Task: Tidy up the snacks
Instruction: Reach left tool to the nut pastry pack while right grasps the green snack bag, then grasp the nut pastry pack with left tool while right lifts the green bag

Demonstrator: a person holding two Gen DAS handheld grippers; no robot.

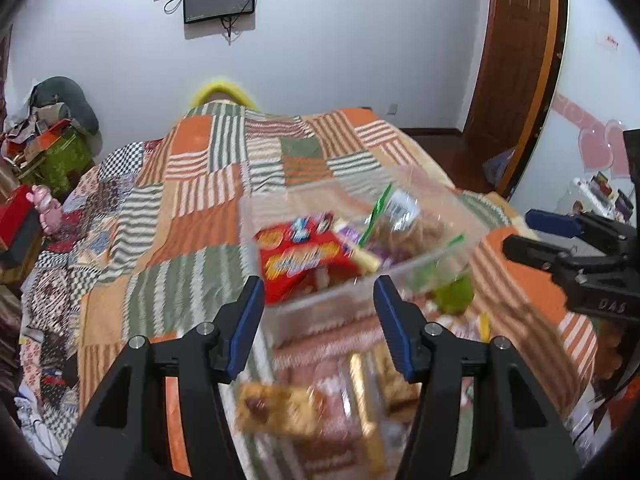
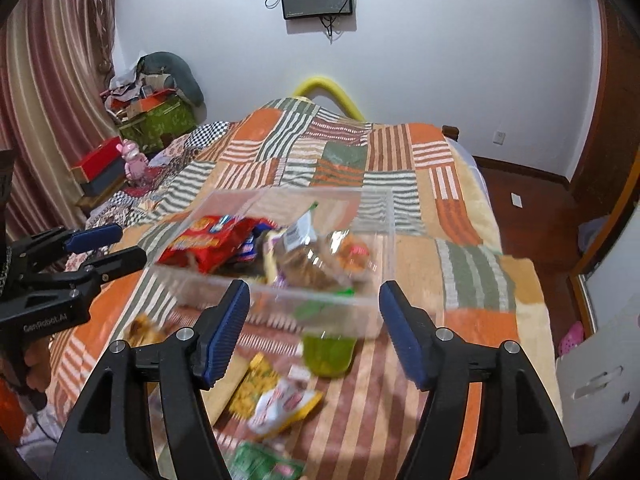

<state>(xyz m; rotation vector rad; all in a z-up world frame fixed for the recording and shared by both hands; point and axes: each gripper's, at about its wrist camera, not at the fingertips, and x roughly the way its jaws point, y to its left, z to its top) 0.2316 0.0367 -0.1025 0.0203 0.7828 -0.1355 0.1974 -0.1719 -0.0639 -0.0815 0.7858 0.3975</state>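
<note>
A clear plastic box stands on the patchwork bedspread, holding a red snack bag, a bag of brown snacks and other packets. My left gripper is open just short of the box's near wall, with nothing between its blue pads. My right gripper is open too, facing the box's near right side, and holds nothing. Loose on the bed in front of the box lie a green cup, a bun packet, a yellow packet and a white packet.
The bedspread stretches far behind the box. Red boxes and a pink toy sit at the bed's left edge beside a pile of clutter. Wooden floor and a white chair lie to the right.
</note>
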